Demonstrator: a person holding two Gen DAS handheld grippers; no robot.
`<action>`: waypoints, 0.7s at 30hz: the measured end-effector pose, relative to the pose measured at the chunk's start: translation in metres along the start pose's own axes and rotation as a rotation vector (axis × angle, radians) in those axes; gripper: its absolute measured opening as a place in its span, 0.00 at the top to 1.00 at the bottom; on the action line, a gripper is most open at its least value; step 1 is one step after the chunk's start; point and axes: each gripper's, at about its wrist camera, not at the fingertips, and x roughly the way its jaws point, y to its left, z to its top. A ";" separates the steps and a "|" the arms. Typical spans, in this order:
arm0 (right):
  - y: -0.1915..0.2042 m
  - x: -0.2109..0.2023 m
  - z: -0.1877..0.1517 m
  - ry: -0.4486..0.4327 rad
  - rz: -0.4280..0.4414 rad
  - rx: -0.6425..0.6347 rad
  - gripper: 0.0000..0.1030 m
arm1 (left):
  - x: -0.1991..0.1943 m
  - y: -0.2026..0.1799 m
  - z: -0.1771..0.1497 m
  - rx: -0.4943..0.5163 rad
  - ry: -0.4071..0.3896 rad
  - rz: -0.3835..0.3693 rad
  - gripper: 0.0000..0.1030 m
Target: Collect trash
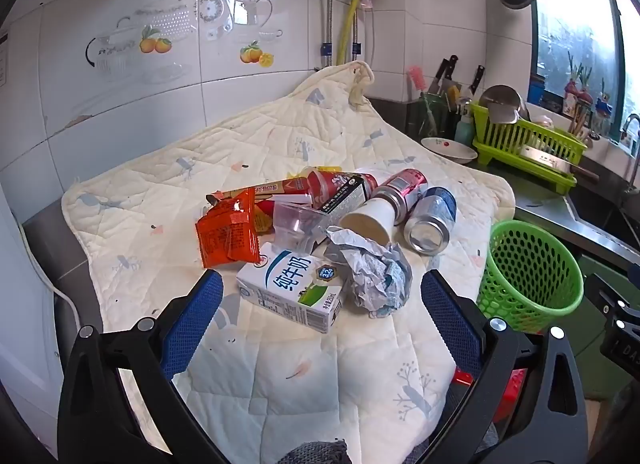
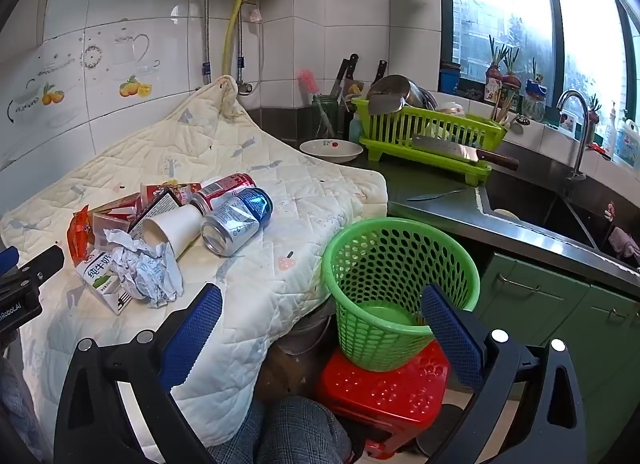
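Observation:
A trash pile lies on a cream quilted cloth (image 1: 248, 143): a white milk carton (image 1: 292, 290), crumpled grey paper (image 1: 372, 268), an orange snack wrapper (image 1: 226, 229), a clear plastic cup (image 1: 296, 223), a paper cup (image 1: 370, 219), a blue-silver can (image 1: 430, 219) and a red can (image 1: 400, 187). My left gripper (image 1: 320, 292) is open, its blue pads either side of the carton and paper, not touching. A green mesh basket (image 2: 396, 284) stands on a red stool (image 2: 384, 388) at the cloth's right. My right gripper (image 2: 320, 304) is open and empty, just before the basket.
A green dish rack (image 2: 428, 135) with pots and a cleaver (image 2: 460, 151) stands on the dark counter behind. A white plate (image 2: 330, 149), a knife holder (image 2: 326, 111) and a sink with tap (image 2: 576, 135) lie to the right. Tiled wall at the left.

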 end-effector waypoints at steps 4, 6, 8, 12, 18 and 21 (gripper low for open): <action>0.001 0.002 -0.001 0.002 0.000 -0.006 0.06 | 0.001 0.002 0.000 -0.016 0.005 -0.005 0.05; 0.001 0.001 -0.001 -0.005 -0.004 -0.004 0.06 | 0.001 0.002 0.000 -0.016 0.006 -0.005 0.05; 0.001 0.000 -0.001 -0.006 -0.003 -0.004 0.06 | 0.002 0.003 0.000 -0.017 0.007 -0.004 0.05; 0.002 0.000 0.000 0.003 -0.001 -0.004 0.06 | 0.001 0.002 0.001 -0.014 0.002 -0.006 0.05; 0.003 -0.001 0.000 0.000 -0.002 -0.003 0.06 | -0.001 0.002 -0.001 -0.016 0.002 -0.003 0.05; 0.001 0.000 -0.002 0.001 -0.002 -0.002 0.06 | -0.001 0.005 0.000 -0.016 0.002 -0.003 0.05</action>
